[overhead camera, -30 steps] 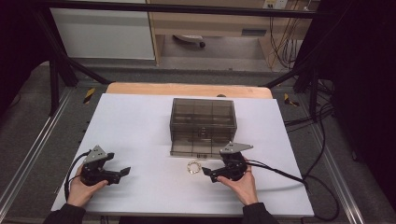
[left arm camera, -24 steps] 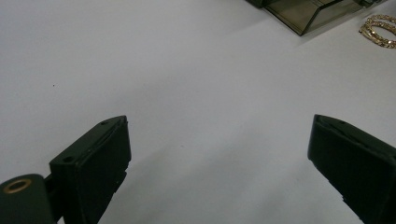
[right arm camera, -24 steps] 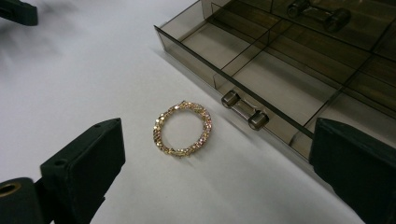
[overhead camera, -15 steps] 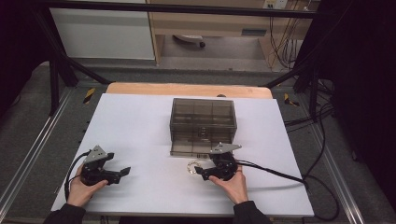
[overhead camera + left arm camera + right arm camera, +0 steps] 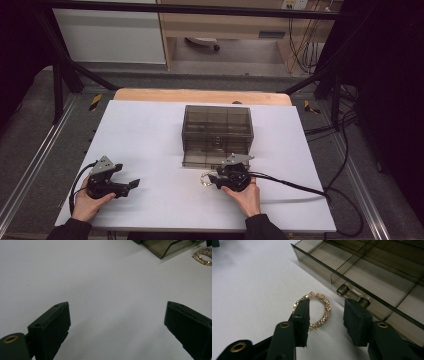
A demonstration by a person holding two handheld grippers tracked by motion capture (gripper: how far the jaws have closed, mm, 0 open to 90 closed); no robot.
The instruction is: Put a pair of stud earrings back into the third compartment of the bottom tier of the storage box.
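Your right hand-held gripper sits near the table's front edge, just in front of the box, with its jaws spread apart and holding nothing. The right gripper view makes plain what the high view leaves small and blurred: the bracelet, a gold, glittering ring, lies flat on the white table, and your right hand-held gripper has one jaw over the bracelet's left side while the other jaw stands outside it, by the drawer. That view also shows the drawer pulled out of the smoky, see-through box, split into compartments, with two small knobs on its front wall; one knob is partly hidden behind the right-hand jaw. Whether either jaw touches the bracelet, you cannot tell. From above, the bracelet lies between the jaw tips and the drawer front, just beside both. Your left hand-held gripper rests well apart at the table's front left, its jaws released too. In the left gripper view its jaws stand wide over bare table, with the bracelet and a corner of the drawer far off at the top right.
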